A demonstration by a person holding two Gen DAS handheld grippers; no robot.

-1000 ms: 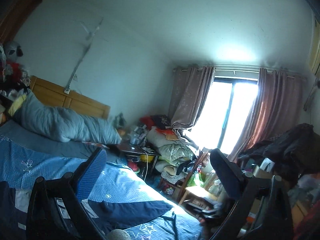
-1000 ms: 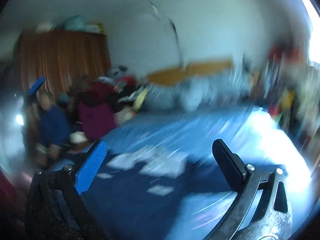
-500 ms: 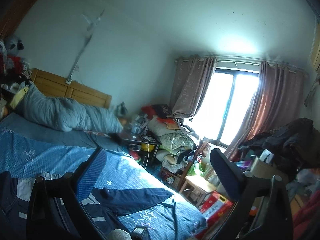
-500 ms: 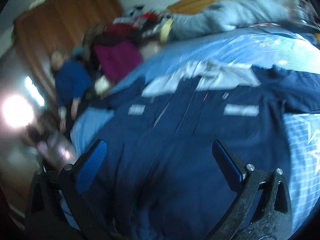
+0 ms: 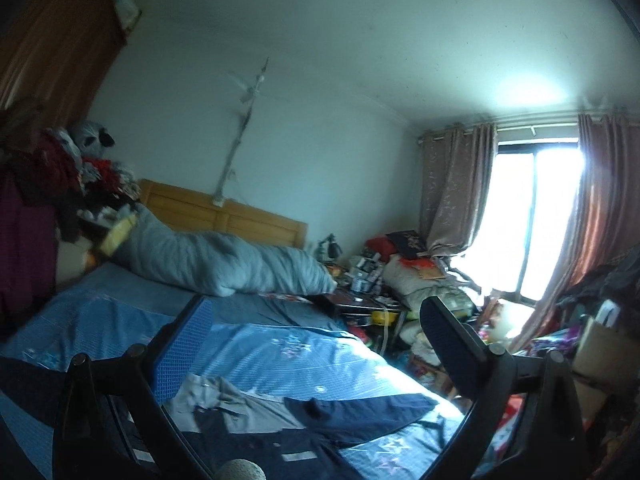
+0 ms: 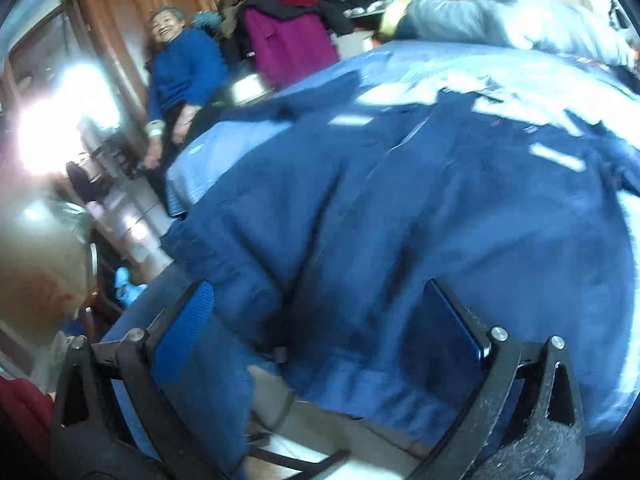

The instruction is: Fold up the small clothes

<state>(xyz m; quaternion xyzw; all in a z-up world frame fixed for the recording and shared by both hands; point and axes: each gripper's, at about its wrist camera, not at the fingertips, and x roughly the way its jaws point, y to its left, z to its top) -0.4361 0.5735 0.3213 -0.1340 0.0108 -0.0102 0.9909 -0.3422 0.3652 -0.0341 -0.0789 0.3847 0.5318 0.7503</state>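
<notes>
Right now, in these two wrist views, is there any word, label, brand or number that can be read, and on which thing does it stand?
None can be read.
Dark navy jacket spread on the blue star-patterned bedsheet: pale patches, blurred, no letters visible.
Black cushion with gold pattern near the window: too small to read.
Boxes and packets by the pink curtain: too small.

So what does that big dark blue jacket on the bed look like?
The jacket is navy, looks like soft, thick cloth, with a grey collar and small pale patches on the front. It lies spread out, front up and rumpled, on the blue starry bedsheet, one sleeve stretched flat to the side. Its ribbed hem hangs near the bed's edge. The right hand-held gripper is open right over the hem; whether it touches is unclear. The left hand-held gripper is open above it.
</notes>
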